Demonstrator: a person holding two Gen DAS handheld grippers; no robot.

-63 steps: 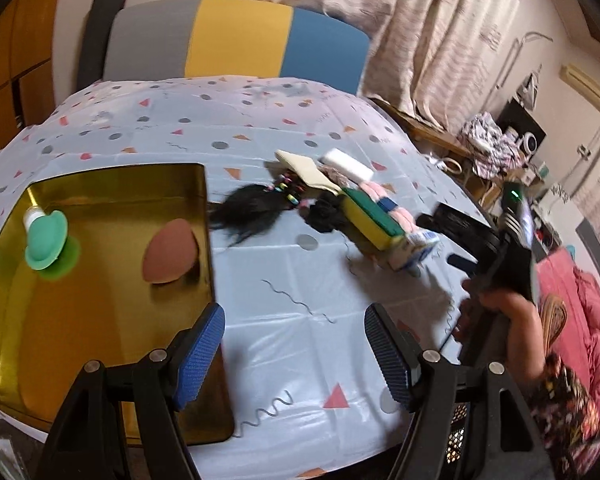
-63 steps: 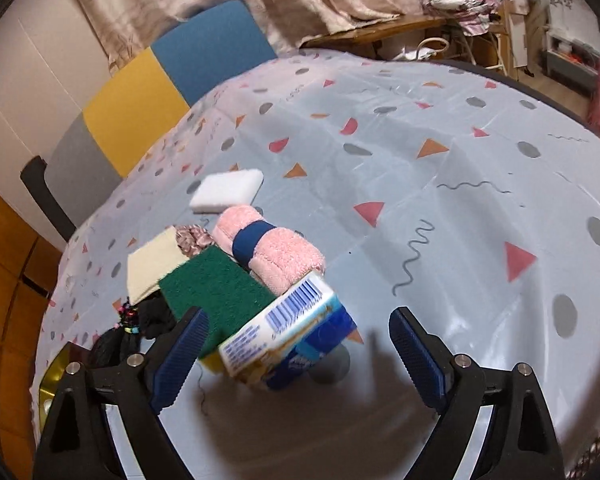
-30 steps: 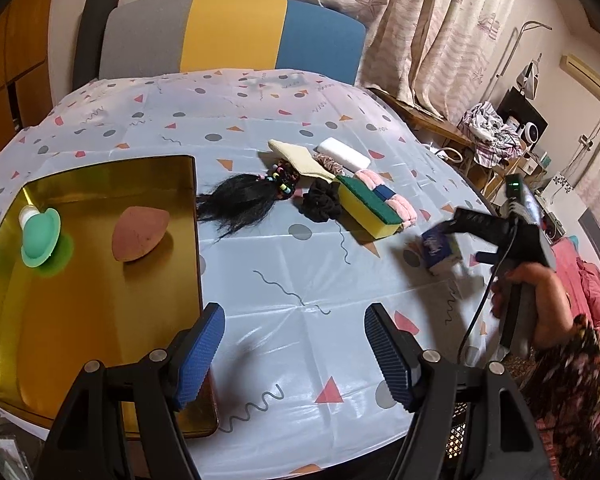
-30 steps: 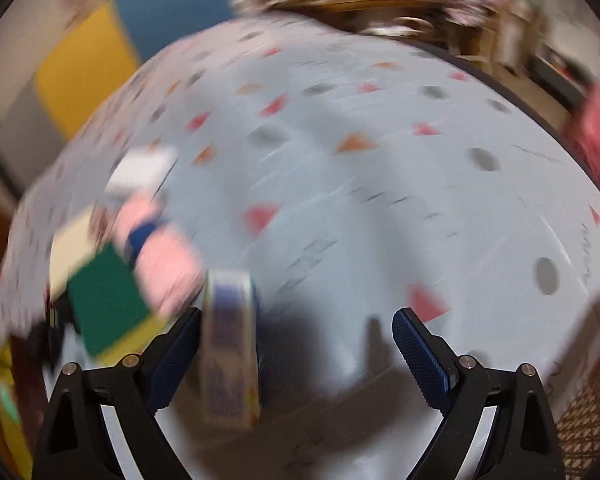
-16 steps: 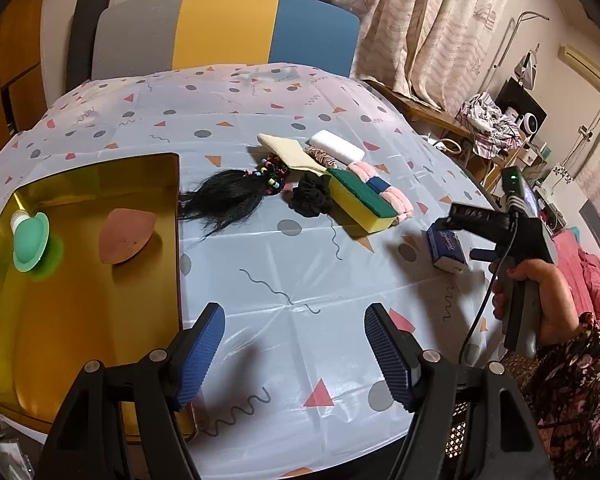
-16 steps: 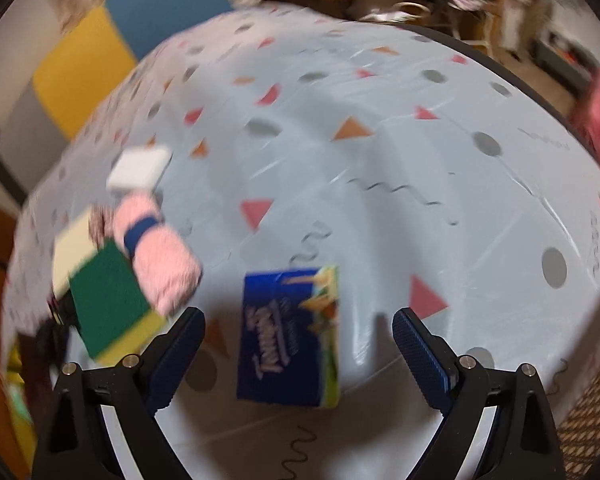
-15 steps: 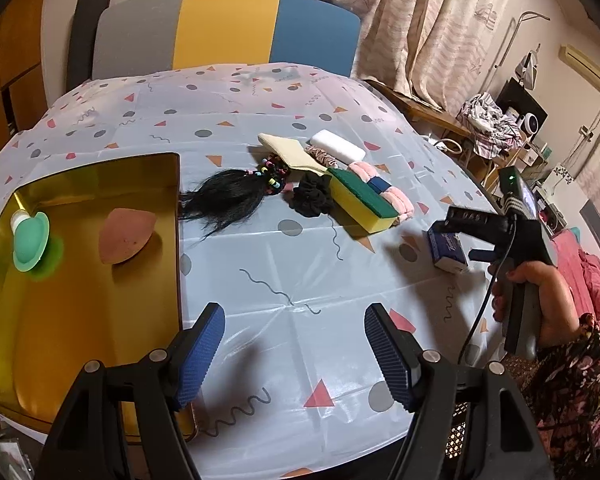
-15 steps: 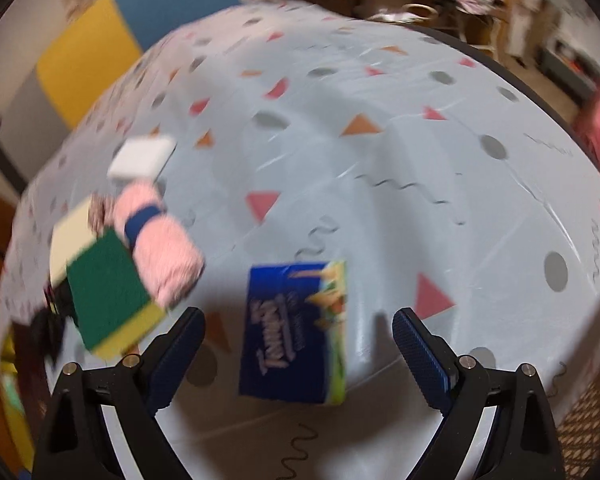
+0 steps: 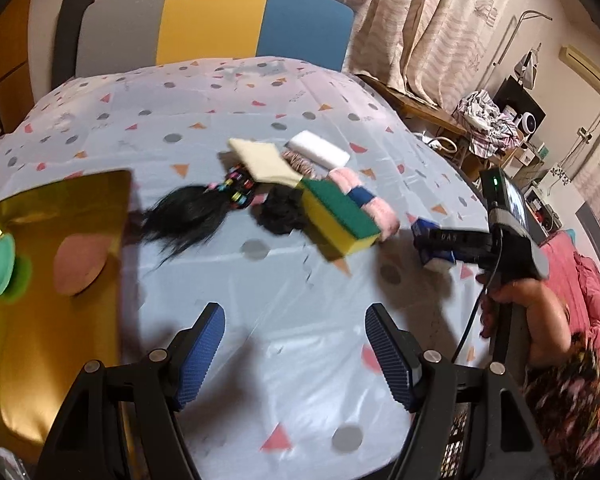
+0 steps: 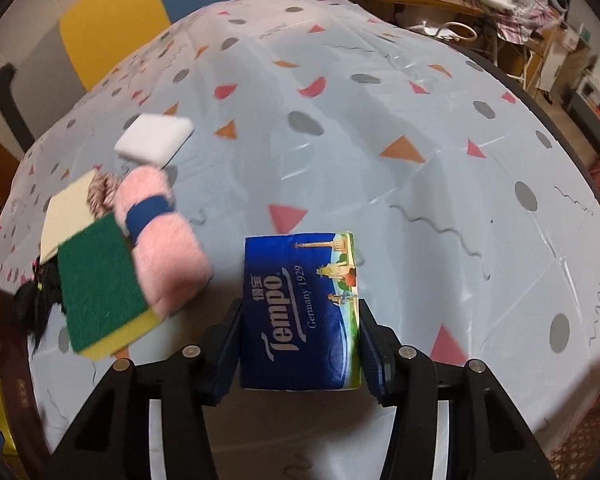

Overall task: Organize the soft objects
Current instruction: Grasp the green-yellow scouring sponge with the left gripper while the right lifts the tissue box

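Observation:
My right gripper (image 10: 300, 340) is shut on a blue Tempo tissue pack (image 10: 300, 304), which also shows in the left wrist view (image 9: 434, 250) at the table's right. Left of it lie a green-and-yellow sponge (image 10: 100, 284), a pink rolled towel with a blue band (image 10: 160, 240), a white sponge (image 10: 154, 140) and a cream cloth (image 10: 66, 210). In the left wrist view a black hairpiece (image 9: 188, 216) and a black scrunchie (image 9: 280, 212) lie mid-table. My left gripper (image 9: 296, 356) is open and empty above the near table.
A gold tray (image 9: 52, 340) at the left holds a brown sponge (image 9: 82, 264) and a green brush (image 9: 0, 264). A grey, yellow and blue chair (image 9: 212, 24) stands behind the table. Clutter and a pink bedspread (image 9: 588, 280) are at the right.
My right gripper has closed on the tissue pack, which lay free between its open fingers half a second ago. The left view has shifted slightly closer to the table.

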